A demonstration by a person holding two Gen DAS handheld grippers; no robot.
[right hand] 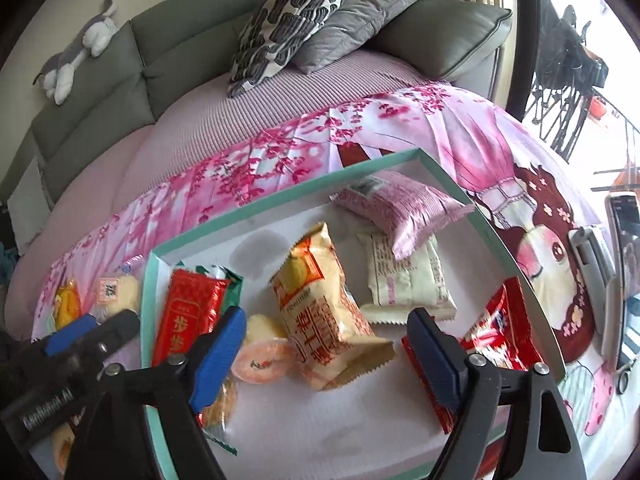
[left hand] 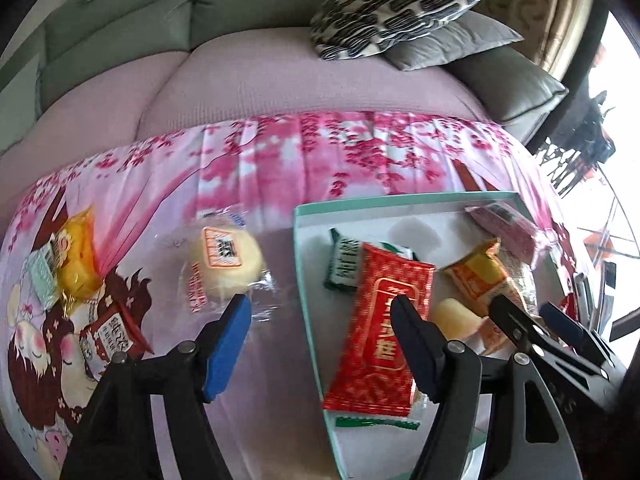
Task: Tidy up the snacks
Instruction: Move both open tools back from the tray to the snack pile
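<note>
Nearest my lenses, both grippers hang with jaws spread and nothing between the pads. My left gripper straddles the left wall of the teal-rimmed tray: one blue pad outside over the sheet, the other over a red gold-lettered packet lying inside against that wall. My right gripper hovers over the tray's near half.

Inside the tray I count a green-and-white wrapper partly under the red packet, an upright yellow-orange bag at the middle, a pink pouch toward the far right corner resting on a cream packet, a red-and-white packet against the right wall, and a small round orange-lidded cup beside my left-hand pad.

Outside, on the cherry-blossom sheet, lie a round pale cake in clear wrap near the tray's left wall, a yellow cake and a small red sachet at the sheet's left edge.

Snacks at the tray's near left corner sit behind my fingers; I cannot identify them.
</note>
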